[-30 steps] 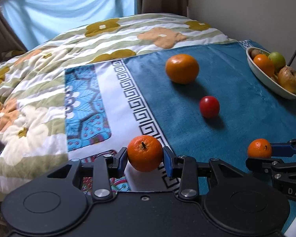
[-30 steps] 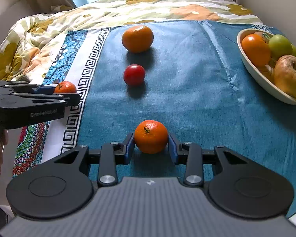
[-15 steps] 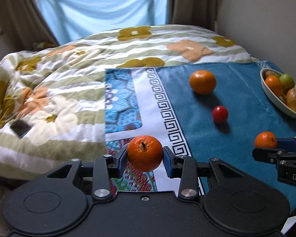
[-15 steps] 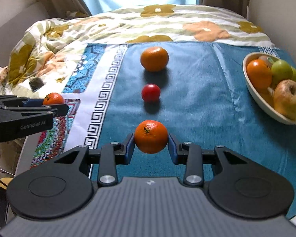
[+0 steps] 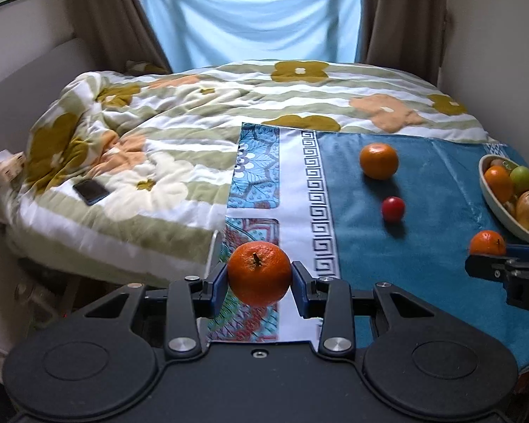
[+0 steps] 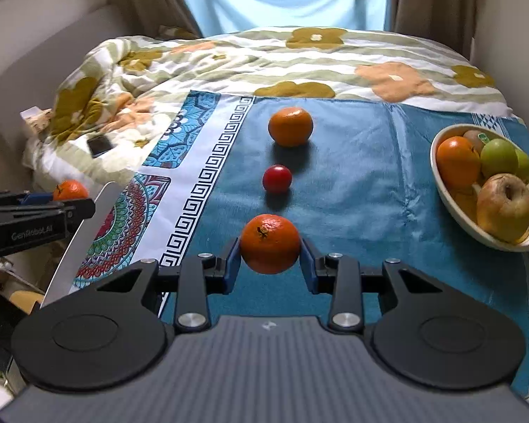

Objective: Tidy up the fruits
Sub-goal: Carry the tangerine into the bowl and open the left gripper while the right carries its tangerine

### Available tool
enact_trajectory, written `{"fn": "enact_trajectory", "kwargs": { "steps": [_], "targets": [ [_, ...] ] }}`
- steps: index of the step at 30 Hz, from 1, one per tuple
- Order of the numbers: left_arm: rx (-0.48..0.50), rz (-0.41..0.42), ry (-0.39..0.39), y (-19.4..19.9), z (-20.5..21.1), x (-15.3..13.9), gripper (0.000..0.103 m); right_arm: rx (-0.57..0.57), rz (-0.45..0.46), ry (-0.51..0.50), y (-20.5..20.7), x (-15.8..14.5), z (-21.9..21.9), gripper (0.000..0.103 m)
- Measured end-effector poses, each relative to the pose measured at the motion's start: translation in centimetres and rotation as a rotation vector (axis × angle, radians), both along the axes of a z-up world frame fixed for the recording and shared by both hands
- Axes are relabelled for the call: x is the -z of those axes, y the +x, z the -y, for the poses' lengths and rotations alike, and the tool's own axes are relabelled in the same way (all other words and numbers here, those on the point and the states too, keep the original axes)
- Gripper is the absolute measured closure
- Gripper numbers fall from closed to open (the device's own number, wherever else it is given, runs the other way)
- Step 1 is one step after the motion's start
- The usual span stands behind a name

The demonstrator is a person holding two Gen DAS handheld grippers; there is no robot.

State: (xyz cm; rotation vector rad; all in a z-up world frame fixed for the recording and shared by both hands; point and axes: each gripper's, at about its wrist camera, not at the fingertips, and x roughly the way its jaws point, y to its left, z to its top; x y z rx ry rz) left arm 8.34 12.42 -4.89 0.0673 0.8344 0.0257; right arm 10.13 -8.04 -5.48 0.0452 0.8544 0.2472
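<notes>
My left gripper [image 5: 259, 278] is shut on a small orange mandarin [image 5: 259, 273], held in the air above the patterned left edge of the cloth. My right gripper [image 6: 269, 262] is shut on a second mandarin [image 6: 269, 243], held above the blue cloth [image 6: 352, 183]. Each gripper shows in the other's view, the right one [image 5: 490, 259] at the right edge and the left one [image 6: 70, 199] at the left edge. A large orange [image 6: 290, 126] and a small red fruit [image 6: 277, 178] lie on the cloth. A cream bowl [image 6: 441, 190] at the right holds an orange, green apples and a brownish apple.
The cloth covers a table against a bed with a flowered quilt [image 5: 194, 123]. A dark phone [image 5: 90, 191] lies on the quilt at the left. Curtains and a window are behind the bed. A wall stands close on the right.
Both grippers have risen and drawn back from the cloth, each with its mandarin still held. The views now take in the whole bed and window.
</notes>
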Motion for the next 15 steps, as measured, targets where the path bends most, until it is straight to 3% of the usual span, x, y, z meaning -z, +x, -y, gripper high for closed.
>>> {"fn": "enact_trajectory", "kwargs": {
  "steps": [8,15],
  "targets": [
    [-0.027,0.033,-0.014,-1.5,6.6,-1.9,0.061,-0.057,0.041,0.015,-0.4,-2.1,5.9,0.052],
    [0.029,0.052,-0.051,-0.5,14.5,-2.6,0.061,-0.041,0.063,0.006,0.6,-2.9,13.5,0.052]
  ]
}}
